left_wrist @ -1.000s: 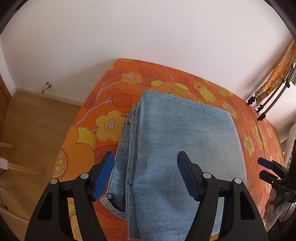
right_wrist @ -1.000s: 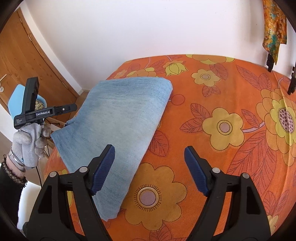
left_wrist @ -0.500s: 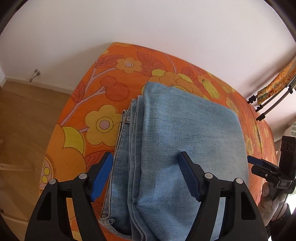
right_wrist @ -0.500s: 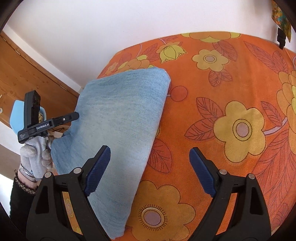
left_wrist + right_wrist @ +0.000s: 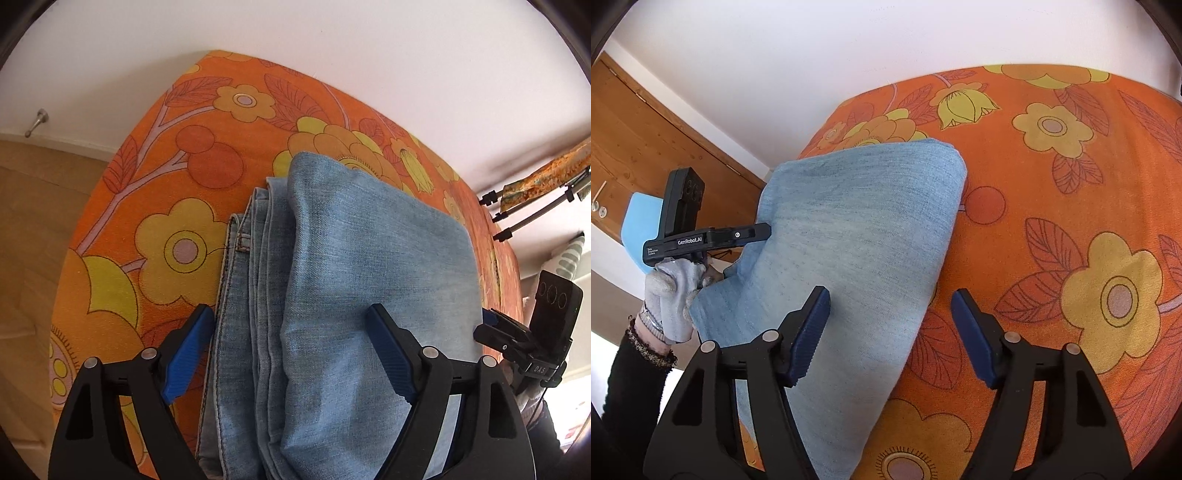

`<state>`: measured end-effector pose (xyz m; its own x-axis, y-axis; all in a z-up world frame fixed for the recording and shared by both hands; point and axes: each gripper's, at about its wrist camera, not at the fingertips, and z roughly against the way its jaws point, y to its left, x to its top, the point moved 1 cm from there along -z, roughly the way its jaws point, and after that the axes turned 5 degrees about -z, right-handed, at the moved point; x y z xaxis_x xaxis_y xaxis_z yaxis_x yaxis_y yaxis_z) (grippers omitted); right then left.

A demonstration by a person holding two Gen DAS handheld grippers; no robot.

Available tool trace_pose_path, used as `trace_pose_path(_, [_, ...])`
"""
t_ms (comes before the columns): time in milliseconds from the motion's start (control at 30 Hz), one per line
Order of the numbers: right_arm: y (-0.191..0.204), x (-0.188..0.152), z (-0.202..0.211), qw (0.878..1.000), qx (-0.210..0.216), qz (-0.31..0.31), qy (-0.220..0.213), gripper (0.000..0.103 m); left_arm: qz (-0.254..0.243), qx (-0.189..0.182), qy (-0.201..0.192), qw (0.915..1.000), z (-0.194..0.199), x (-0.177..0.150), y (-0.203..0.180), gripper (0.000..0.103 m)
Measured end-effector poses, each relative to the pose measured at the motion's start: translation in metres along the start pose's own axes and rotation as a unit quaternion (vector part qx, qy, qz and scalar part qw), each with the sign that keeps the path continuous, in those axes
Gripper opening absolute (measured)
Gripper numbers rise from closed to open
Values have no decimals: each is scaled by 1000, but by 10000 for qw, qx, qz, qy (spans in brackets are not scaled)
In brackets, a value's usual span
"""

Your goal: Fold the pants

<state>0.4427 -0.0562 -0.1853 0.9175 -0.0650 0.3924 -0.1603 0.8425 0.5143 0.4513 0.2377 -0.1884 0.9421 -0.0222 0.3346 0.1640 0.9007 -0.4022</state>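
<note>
On the orange floral bedspread (image 5: 155, 206): folded light-blue jeans (image 5: 362, 295).

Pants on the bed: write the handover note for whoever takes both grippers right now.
Left gripper: open, jaws just widened, straddling the near end of the folded pants, not pressing.
Right gripper: open, jaws just narrowing over the pants' right edge, no grip.
Pants lie stacked in layers on the orange floral bed cover.
Done: several folds.
Left: probably grip the near end with both grippers for one more fold, or tidy the uneven left-side layers.
</note>
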Motion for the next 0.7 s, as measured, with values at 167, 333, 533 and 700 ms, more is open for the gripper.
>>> trace_pose_path(167, [3, 3, -8, 9999, 122, 42, 18, 62, -144, 158, -89, 9997, -2, -1, -7, 87])
trace_pose_path(333, [6, 4, -12, 9999, 132, 43, -36, 62, -168, 83, -237, 9995, -3, -3, -14, 67])
trace_pose_path(533, [9, 4, -14, 9999, 131, -36, -74, 32, -16, 260, -624, 9977, 4, -11, -20, 36])
trace_pose_path(700, [14, 3, -14, 9999, 94, -19, -110, 24, -221, 524, -735, 9957, 6, -13, -30, 32])
